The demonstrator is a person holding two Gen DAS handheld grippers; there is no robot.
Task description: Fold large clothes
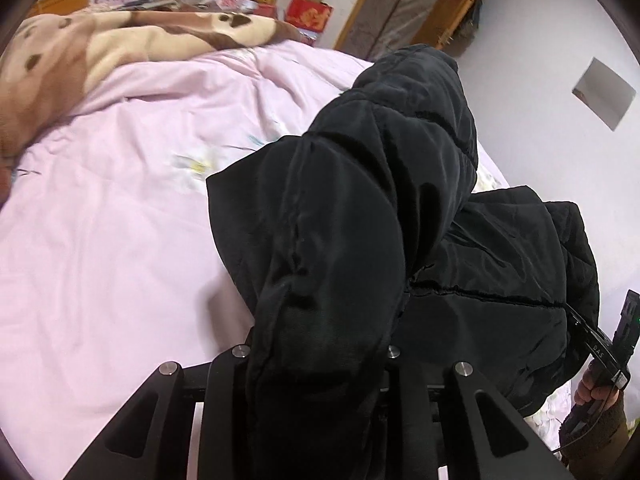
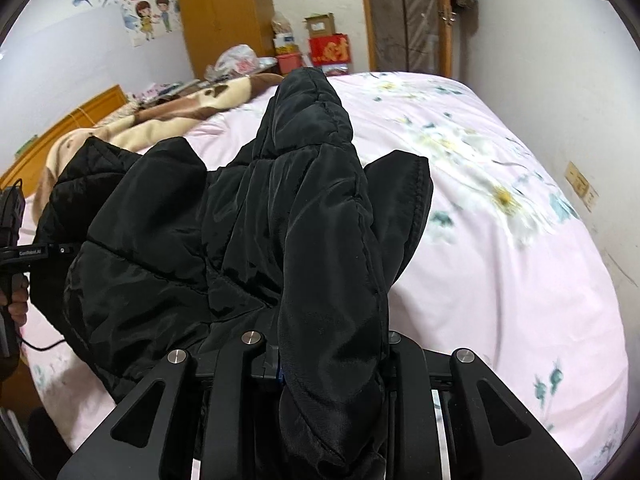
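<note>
Both the left gripper [image 1: 320, 360] and right gripper [image 2: 332, 360] pinch the puffy black quilted coat [image 1: 380, 208], lifted mid-frame over the pink flowered bedspread [image 1: 120, 240]. Next, I think: lay it flat.

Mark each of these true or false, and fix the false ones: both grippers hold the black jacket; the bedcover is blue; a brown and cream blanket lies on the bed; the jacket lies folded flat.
1. Both grippers hold the black jacket. True: the left gripper and the right gripper each clamp a fold of it.
2. The bedcover is blue. False: it is pink with a flower print.
3. A brown and cream blanket lies on the bed. True.
4. The jacket lies folded flat. False: it is bunched and partly lifted.
</note>
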